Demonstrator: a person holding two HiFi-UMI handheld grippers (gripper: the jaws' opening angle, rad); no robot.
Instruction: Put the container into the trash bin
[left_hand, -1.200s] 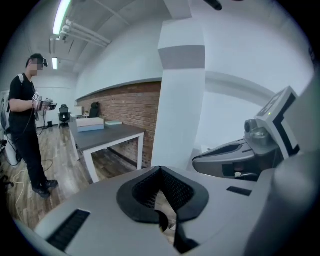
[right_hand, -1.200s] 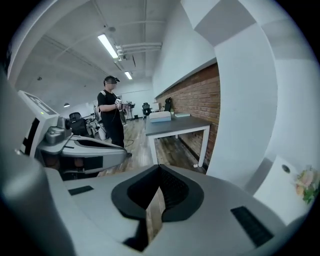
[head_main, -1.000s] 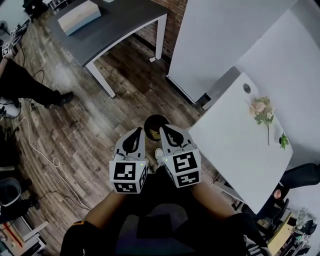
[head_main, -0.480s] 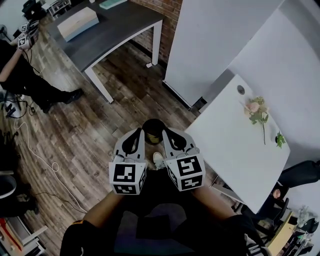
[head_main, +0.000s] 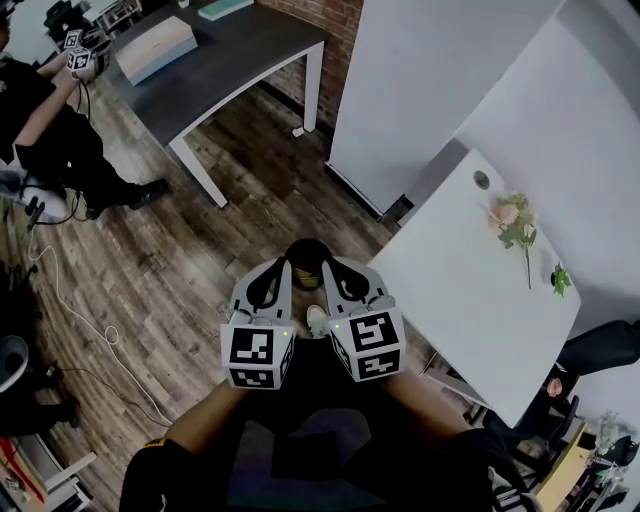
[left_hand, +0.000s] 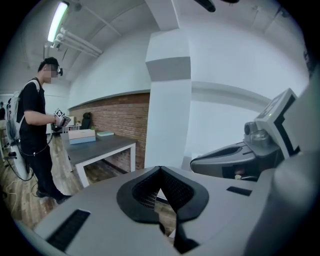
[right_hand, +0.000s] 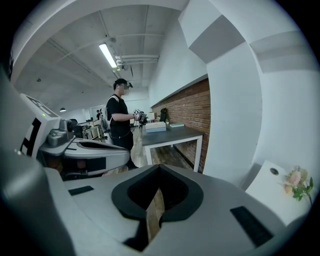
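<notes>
In the head view a small dark round trash bin (head_main: 307, 252) stands on the wooden floor, just past both gripper tips. Something pale yellowish (head_main: 309, 270) shows inside it; I cannot tell what it is. My left gripper (head_main: 283, 263) and right gripper (head_main: 329, 262) are held side by side, pointing towards the bin. The left gripper view shows the left gripper (left_hand: 160, 169) with its jaws meeting and nothing between them. The right gripper (right_hand: 159, 166) is shut too and holds nothing.
A white table (head_main: 460, 290) with a flower sprig (head_main: 518, 228) stands right of the bin, beside a white pillar (head_main: 420, 90). A grey table (head_main: 215, 55) carrying a pale box (head_main: 155, 45) is at the far left, with a person (head_main: 50, 130) standing next to it. Cables (head_main: 70, 300) lie on the floor.
Both grippers stay side by side over the bin. The head view has shifted slightly, and the person at the upper left has come further into view.
</notes>
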